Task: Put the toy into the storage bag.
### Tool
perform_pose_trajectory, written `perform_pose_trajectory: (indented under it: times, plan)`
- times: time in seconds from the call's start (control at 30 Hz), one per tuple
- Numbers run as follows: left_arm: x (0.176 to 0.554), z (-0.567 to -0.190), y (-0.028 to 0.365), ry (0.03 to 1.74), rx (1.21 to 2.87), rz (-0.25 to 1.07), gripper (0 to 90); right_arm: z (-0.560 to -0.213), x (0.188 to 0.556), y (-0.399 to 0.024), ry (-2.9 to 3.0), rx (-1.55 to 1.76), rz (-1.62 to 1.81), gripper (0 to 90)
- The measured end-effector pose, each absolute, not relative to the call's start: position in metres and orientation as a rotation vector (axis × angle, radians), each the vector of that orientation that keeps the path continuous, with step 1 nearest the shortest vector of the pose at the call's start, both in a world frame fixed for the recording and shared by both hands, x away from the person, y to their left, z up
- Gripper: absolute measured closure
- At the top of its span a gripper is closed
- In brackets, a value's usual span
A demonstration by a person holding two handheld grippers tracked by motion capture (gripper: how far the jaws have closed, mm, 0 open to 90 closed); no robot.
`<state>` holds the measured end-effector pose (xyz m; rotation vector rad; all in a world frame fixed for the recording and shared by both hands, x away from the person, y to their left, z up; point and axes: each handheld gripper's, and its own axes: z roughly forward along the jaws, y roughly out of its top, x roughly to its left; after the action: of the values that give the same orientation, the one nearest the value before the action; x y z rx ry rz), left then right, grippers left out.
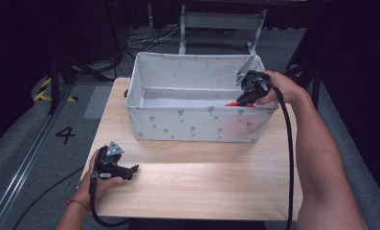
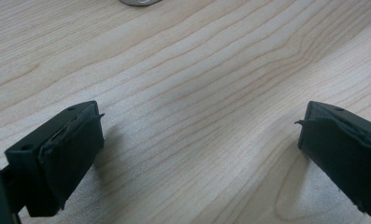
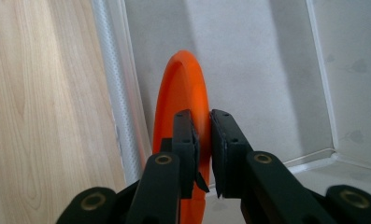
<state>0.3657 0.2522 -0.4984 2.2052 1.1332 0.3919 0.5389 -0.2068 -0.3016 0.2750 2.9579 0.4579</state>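
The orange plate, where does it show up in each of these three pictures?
High view: the orange plate peeks out inside the fabric box, at its right end, under the right tool.
Left gripper view: not in it; the left tool hangs open over the wooden table.
Right gripper view: centre, edge-on, clamped between the tool's jaws.
Shared landmark: the wooden table.

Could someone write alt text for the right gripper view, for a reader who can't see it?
Two black jaws of the right gripper pinch the rim of an orange disc, held on edge inside a pale fabric bin. The light wooden table runs along the left.
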Motion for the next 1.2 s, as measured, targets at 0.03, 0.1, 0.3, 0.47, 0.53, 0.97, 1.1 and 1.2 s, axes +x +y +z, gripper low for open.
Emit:
perform_pose_trajectory:
  times: [0.03,0.1,0.3,0.47,0.53,0.97,1.1,1.2]
  plan:
    - [0.366,-0.498,0.252,1.133,2.205,0.391,0.5,-0.303,0.540,-0.206,2.963,0.270,0.458,80.9]
    - [0.366,-0.498,0.252,1.133,2.205,0.392,0.5,-0.306,0.541,-0.204,2.981,0.274,0.426,80.8]
    - [0.366,-0.498,0.252,1.134,2.206,0.390,0.5,-0.313,0.540,-0.202,3.018,0.272,0.358,79.7]
    - [0.366,-0.498,0.253,1.123,2.211,0.393,0.5,-0.308,0.538,-0.206,2.976,0.296,0.451,73.3]
    - [0.366,-0.498,0.253,1.123,2.210,0.393,0.6,-0.303,0.535,-0.207,2.931,0.318,0.477,69.1]
    - [0.366,-0.499,0.253,1.121,2.209,0.393,0.5,-0.287,0.519,-0.229,2.674,0.528,0.794,46.9]
    - [0.366,-0.498,0.253,1.121,2.209,0.393,0.6,-0.282,0.513,-0.234,2.618,0.593,0.862,40.3]
    - [0.366,-0.498,0.253,1.123,2.210,0.393,0.5,-0.275,0.502,-0.239,2.528,0.656,0.901,29.9]
